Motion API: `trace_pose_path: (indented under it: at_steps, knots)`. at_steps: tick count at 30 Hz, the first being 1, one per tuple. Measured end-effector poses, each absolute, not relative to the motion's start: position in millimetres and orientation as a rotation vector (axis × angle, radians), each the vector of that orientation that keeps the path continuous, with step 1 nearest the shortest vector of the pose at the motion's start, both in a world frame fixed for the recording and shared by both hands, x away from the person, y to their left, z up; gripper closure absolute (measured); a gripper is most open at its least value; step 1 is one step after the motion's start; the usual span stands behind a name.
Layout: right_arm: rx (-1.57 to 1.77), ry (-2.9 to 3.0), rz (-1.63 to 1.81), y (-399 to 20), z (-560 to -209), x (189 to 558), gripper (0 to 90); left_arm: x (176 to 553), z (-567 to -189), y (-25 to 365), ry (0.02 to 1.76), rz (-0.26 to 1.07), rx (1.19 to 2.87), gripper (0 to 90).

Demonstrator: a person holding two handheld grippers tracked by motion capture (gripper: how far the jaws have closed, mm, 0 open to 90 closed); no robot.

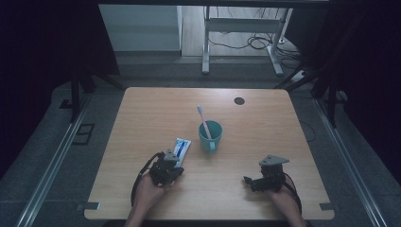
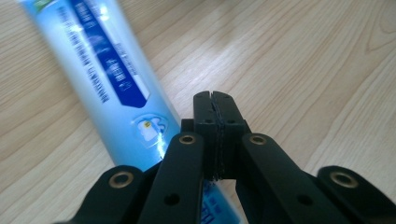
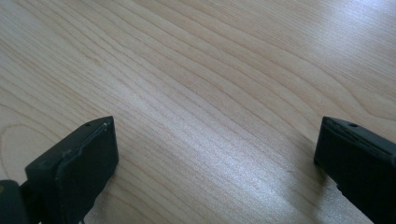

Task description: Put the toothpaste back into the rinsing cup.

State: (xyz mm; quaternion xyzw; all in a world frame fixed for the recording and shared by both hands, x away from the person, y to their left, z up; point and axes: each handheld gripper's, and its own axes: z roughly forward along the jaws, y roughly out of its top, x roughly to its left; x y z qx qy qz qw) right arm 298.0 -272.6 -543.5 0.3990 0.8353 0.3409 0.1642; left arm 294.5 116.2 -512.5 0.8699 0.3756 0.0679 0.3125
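high view: a teal mug (image 1: 210,136) stands upright near the middle of a light wooden tabletop (image 1: 142,113), with a pink-handled toothbrush (image 1: 203,121) leaning inside it, bristle end up. just left of the mug lies a blue and white toothpaste tube (image 1: 181,148), flat on the wood. the left tongs (image 1: 171,163) sit at the tube's near end, clenched together with nothing between them; the left gripper view shows the tube (image 2: 109,84) lying just beside them. the right tongs (image 1: 248,180) rest well apart to the right, spread wide over bare wood.
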Motion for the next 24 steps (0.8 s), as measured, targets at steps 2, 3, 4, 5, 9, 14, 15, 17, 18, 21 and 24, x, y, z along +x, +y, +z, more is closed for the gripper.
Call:
trace_pose_path:
  at_steps: [2, 3, 4, 5, 9, 14, 15, 17, 18, 21, 24]
  knots:
    - [1.137, 2.381, 0.973, -273, -544, 298, 0.0, 295, -512, 120, 0.999, 0.182, 2.294, 88.9]
    - [1.137, 2.381, 0.972, -273, -544, 298, 0.0, 295, -512, 121, 0.996, 0.182, 2.300, 88.8]
    - [1.137, 2.381, 0.972, -273, -544, 298, 0.0, 295, -512, 124, 1.004, 0.186, 2.298, 88.8]
    - [1.137, 2.381, 0.972, -273, -544, 298, 0.0, 296, -512, 126, 1.007, 0.186, 2.297, 88.8]
    - [1.137, 2.381, 0.973, -273, -544, 298, 0.0, 298, -512, 135, 1.028, 0.190, 2.291, 88.8]
    - [1.137, 2.381, 0.971, -273, -543, 298, 0.0, 300, -514, 142, 1.031, 0.172, 2.282, 87.1]
    - [1.137, 2.381, 0.972, -273, -543, 298, 0.0, 300, -513, 142, 1.040, 0.159, 2.271, 85.7]
    - [1.137, 2.382, 0.972, -273, -543, 298, 0.0, 301, -511, 143, 1.030, 0.155, 2.268, 84.0]
    - [1.137, 2.382, 0.972, -273, -543, 298, 0.0, 302, -509, 144, 1.025, 0.154, 2.264, 82.5]
    - [1.137, 2.381, 0.972, -273, -543, 298, 0.0, 304, -501, 145, 1.013, 0.152, 2.269, 78.1]
    - [1.139, 2.382, 0.971, -273, -543, 298, 0.0, 307, -494, 143, 1.011, 0.173, 2.292, 70.5]
